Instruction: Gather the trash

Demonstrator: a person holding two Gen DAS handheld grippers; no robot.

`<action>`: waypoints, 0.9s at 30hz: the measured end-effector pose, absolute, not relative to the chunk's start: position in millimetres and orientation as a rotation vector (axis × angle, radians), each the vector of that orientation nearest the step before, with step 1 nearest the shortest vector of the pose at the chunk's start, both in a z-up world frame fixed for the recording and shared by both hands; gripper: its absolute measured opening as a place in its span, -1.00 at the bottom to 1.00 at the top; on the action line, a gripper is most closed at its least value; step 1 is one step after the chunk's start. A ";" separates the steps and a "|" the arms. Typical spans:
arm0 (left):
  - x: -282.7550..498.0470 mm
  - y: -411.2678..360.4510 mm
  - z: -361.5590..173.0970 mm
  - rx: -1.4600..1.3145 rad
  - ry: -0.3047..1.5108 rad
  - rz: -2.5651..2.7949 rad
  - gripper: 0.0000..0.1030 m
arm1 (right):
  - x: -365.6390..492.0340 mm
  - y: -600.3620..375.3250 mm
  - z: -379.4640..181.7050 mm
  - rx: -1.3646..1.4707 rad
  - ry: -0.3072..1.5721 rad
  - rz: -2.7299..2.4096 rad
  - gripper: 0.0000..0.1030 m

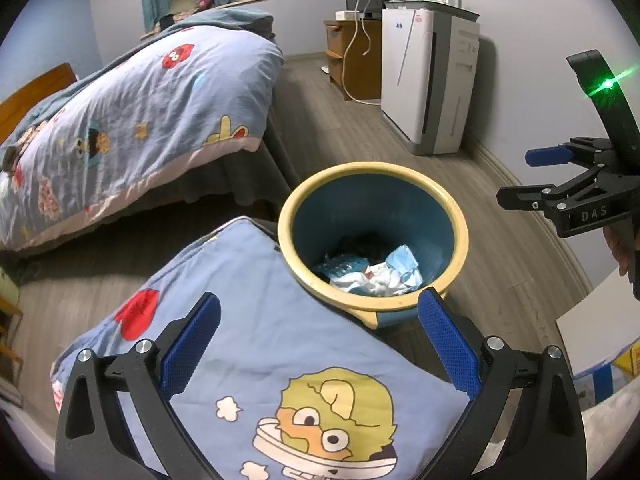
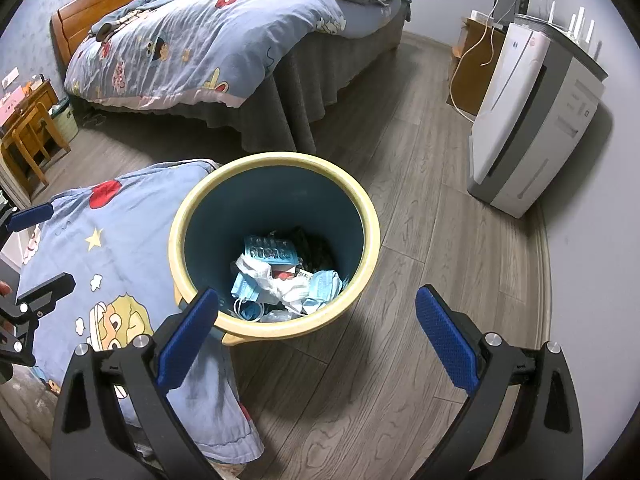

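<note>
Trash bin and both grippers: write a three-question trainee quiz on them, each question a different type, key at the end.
1. True or false: the trash bin is empty.
2. The left gripper is: A) open B) shut on a mask C) out of view.
3. Fill in: the bin's rim is cream; its inside wall is ____.

Key: 1 false, face masks and wrappers lie inside. 2 A; the right gripper is open too. 3 blue.

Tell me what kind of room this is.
Most likely a child's bedroom at home: a wooden-framed bed under a cartoon-print duvet, a matching cartoon pillow beside the trash bin, and a white air purifier against the wall.
</note>
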State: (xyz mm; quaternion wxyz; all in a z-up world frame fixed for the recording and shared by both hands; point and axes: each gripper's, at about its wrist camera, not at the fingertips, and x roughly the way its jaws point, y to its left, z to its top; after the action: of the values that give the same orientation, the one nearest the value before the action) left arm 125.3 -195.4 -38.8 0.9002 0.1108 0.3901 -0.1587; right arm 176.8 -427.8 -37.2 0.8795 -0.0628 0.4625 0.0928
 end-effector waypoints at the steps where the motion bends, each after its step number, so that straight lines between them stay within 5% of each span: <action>1: 125.1 -195.2 -38.8 0.230 0.806 -0.328 0.90 | 176.9 -427.6 -37.5 -0.132 0.966 0.193 0.88; 27: 125.4 -195.9 -41.3 0.229 0.808 -0.331 0.90 | 177.3 -428.8 -37.4 -0.135 0.974 0.191 0.88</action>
State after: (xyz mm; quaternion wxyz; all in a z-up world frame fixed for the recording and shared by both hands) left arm 125.4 -195.9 -41.3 0.8998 0.1106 0.3904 -0.1602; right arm 177.3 -428.8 -37.4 0.8771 -0.0649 0.4670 0.0915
